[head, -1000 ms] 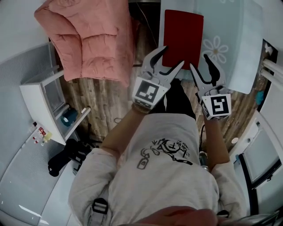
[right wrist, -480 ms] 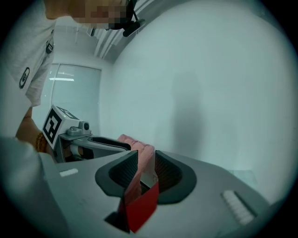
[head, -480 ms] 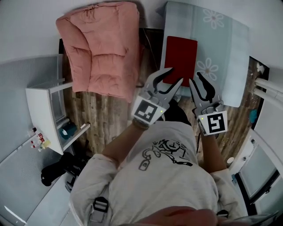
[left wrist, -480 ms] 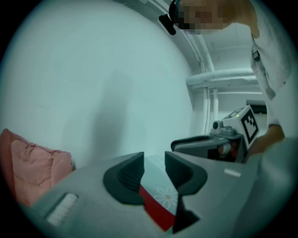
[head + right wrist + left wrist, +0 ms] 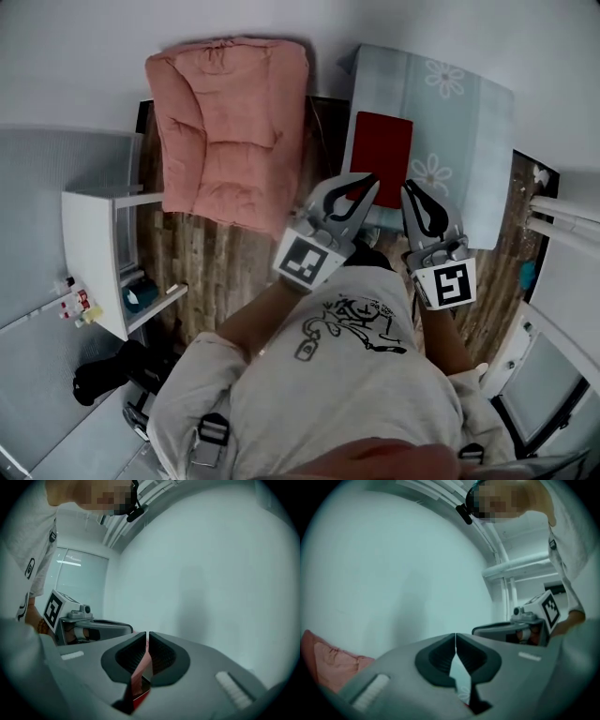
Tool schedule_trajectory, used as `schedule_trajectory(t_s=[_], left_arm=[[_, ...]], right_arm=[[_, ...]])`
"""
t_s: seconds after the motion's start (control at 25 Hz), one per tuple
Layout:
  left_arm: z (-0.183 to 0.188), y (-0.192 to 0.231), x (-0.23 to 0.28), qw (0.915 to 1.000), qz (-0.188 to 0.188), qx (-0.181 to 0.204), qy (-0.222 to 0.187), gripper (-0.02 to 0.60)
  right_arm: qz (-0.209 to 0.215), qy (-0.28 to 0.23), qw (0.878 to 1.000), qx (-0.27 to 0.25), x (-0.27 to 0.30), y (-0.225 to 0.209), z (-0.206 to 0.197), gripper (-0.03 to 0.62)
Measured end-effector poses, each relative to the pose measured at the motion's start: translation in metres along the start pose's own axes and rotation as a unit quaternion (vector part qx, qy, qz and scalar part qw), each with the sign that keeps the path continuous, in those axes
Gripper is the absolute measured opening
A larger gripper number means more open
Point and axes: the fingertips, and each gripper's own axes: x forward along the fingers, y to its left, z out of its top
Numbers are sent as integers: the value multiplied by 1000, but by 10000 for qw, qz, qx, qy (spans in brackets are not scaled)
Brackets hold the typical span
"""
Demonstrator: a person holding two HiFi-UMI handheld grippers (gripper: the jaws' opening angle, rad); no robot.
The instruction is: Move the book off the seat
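Plain pale wall at the top, wood-plank floor below it. Pink padded chair against the wall, pale blue daisy-print seat just beside it to the right, narrow strip of floor between. White shelf unit at far left, well apart from the seat; right gripper view shows a bright window.

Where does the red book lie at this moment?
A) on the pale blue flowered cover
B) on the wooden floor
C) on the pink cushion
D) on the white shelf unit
A: the head view shows the red book lying flat on the pale blue flowered cover.
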Motion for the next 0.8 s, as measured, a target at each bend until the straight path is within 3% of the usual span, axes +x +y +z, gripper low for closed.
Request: schedule_trajectory(t_s=[0.32, 0.8], left_arm=[[45, -11, -8, 9994, -136, 138, -288, 2], [86, -20, -28, 9990, -155, 206, -375, 2]], right_arm=[[196, -301, 9993, -92, -5, 21, 50, 8], [206, -548, 9978, -325, -24, 42, 99, 6]])
